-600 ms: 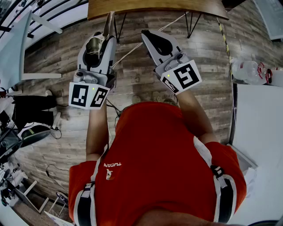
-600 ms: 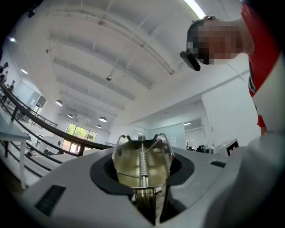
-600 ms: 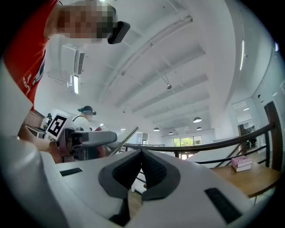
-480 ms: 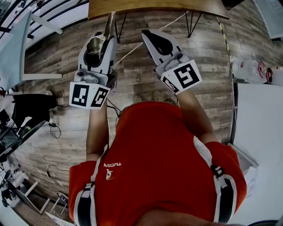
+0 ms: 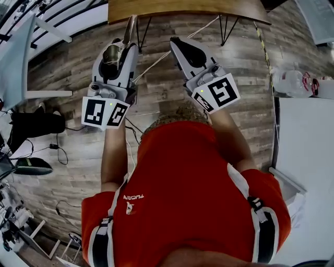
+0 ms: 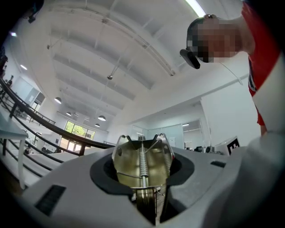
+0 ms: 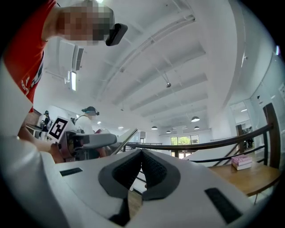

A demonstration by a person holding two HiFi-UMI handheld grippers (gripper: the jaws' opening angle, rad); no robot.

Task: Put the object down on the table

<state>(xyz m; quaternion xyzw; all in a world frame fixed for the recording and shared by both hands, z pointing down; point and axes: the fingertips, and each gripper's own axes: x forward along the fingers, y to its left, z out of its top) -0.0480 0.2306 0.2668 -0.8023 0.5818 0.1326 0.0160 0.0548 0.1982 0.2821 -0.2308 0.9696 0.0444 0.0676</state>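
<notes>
My left gripper (image 5: 118,50) is shut on a brass-coloured metal utensil (image 5: 111,53) with a coiled spring; its long flat handle (image 5: 128,28) sticks out toward the wooden table (image 5: 182,7). In the left gripper view the utensil (image 6: 141,161) fills the gap between the grey jaws, against the ceiling. My right gripper (image 5: 181,45) is held beside it, apart, above the plank floor. Its dark ribbed pads (image 7: 153,171) meet at the tip with nothing between them, so this gripper (image 7: 141,155) is shut. The wooden table (image 7: 249,178) lies at the right in that view.
The table stands on thin black legs (image 5: 225,28). A white surface (image 5: 308,151) is at the right, with plastic bottles (image 5: 293,83) near it. A pale desk (image 5: 18,57) stands at the left. Cables (image 5: 148,65) run over the floor. Books (image 7: 242,162) lie on the table.
Both grippers keep their places and the utensil stays gripped. The head view has shifted slightly, and dark things on the floor at the left edge have moved.
</notes>
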